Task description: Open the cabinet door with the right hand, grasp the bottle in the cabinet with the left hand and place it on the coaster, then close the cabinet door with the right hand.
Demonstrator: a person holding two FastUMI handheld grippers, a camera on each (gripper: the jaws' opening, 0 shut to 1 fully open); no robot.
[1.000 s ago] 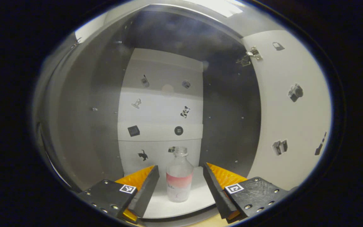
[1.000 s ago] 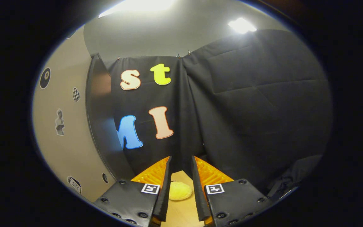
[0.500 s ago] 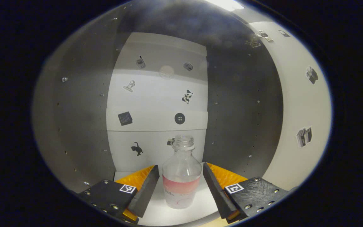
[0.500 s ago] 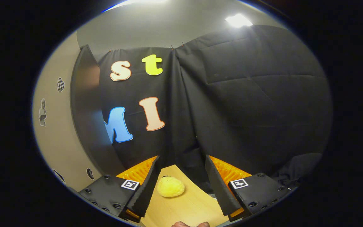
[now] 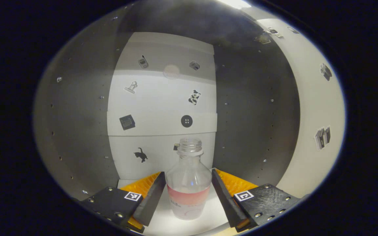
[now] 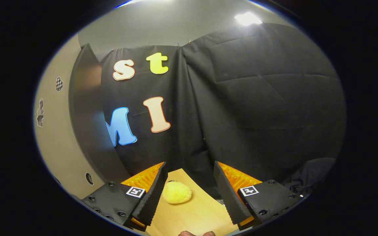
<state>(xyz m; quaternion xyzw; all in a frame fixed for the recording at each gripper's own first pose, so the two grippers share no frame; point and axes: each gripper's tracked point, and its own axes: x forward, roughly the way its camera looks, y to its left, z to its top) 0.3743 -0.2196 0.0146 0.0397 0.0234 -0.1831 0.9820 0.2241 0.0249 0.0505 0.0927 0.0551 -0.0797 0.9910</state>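
A clear bottle (image 5: 188,193) with no cap and a pink label stands upright on the white cabinet floor (image 5: 162,223). My left gripper (image 5: 187,172) is open inside the cabinet. Its fingers flank the bottle's body on both sides, very close to the glass. The cabinet door (image 5: 313,108) stands swung open on the right of the left gripper view. In the right gripper view the same door (image 6: 49,131) is at the left edge. My right gripper (image 6: 190,164) is open over a wooden table (image 6: 195,213), with a yellow round coaster (image 6: 177,193) lying beyond its left finger.
Dark side walls (image 5: 77,124) and a white back panel (image 5: 162,98) with small stickers close in the cabinet around the bottle. A fingertip of a hand (image 6: 195,233) peeks in at the bottom of the right gripper view.
My left gripper has pushed deeper into the cabinet, so the bottle now sits between its fingers. My right gripper has opened wider and drifted slightly away from the door.
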